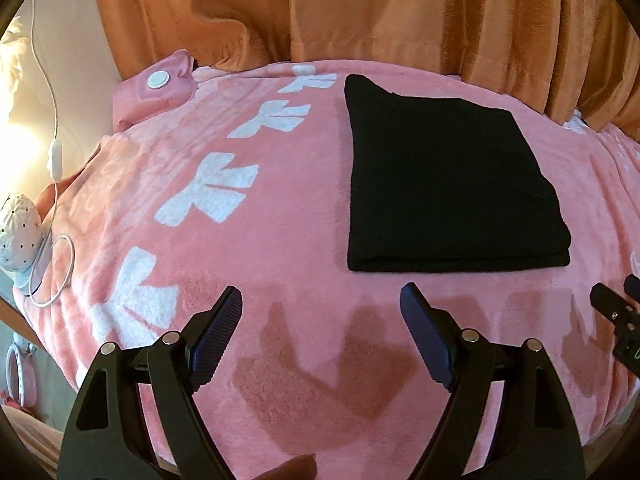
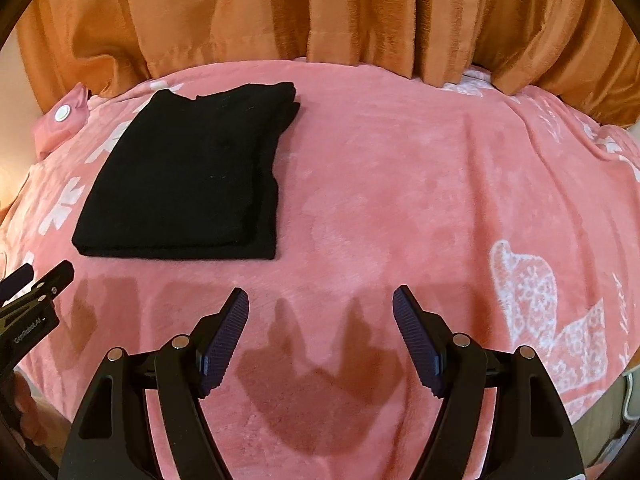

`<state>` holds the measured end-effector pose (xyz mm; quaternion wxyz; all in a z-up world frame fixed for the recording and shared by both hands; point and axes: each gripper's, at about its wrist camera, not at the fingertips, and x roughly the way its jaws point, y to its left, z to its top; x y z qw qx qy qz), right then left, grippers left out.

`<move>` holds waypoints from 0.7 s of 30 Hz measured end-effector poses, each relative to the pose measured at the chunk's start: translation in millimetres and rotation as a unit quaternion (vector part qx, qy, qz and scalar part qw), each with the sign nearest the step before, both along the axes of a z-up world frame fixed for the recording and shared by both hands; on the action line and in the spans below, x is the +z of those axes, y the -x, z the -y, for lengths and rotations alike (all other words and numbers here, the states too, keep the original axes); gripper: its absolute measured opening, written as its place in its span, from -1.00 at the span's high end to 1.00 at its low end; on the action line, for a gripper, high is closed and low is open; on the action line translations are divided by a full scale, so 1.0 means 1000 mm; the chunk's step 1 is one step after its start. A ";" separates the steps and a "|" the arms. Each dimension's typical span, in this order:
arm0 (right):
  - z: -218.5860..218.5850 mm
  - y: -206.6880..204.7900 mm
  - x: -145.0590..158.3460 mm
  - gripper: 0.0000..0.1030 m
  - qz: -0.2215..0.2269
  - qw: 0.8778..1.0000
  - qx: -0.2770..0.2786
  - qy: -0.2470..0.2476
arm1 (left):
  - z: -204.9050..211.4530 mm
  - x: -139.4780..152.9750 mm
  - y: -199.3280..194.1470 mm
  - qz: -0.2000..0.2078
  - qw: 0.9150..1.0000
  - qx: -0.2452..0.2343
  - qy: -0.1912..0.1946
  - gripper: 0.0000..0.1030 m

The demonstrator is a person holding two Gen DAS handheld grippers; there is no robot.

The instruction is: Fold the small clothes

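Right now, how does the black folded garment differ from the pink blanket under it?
The black folded garment is plain and dark; the pink blanket carries white prints. The garment is a compact layered rectangle; the blanket is spread wide across the surface. The garment lies on top; the blanket bears it. Both are soft fabric lying flat.

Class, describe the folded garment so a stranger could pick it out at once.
Start at the pink blanket covering the bed below the orange curtain. On it lies one black folded garment, a flat rectangle. It is the only dark item on the blanket.
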<state>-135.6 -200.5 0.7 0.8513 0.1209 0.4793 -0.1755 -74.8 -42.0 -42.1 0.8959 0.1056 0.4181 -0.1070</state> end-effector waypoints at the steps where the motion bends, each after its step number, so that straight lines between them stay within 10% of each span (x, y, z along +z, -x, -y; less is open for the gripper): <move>1: -0.001 0.000 -0.001 -0.40 -0.001 1.000 0.000 0.000 | 0.000 0.000 0.000 0.000 1.000 -0.001 0.001 -0.53; 21: 0.004 0.001 -0.004 -0.40 -0.002 1.000 0.000 -0.007 | 0.007 -0.011 0.001 -0.012 1.000 -0.007 -0.011 -0.67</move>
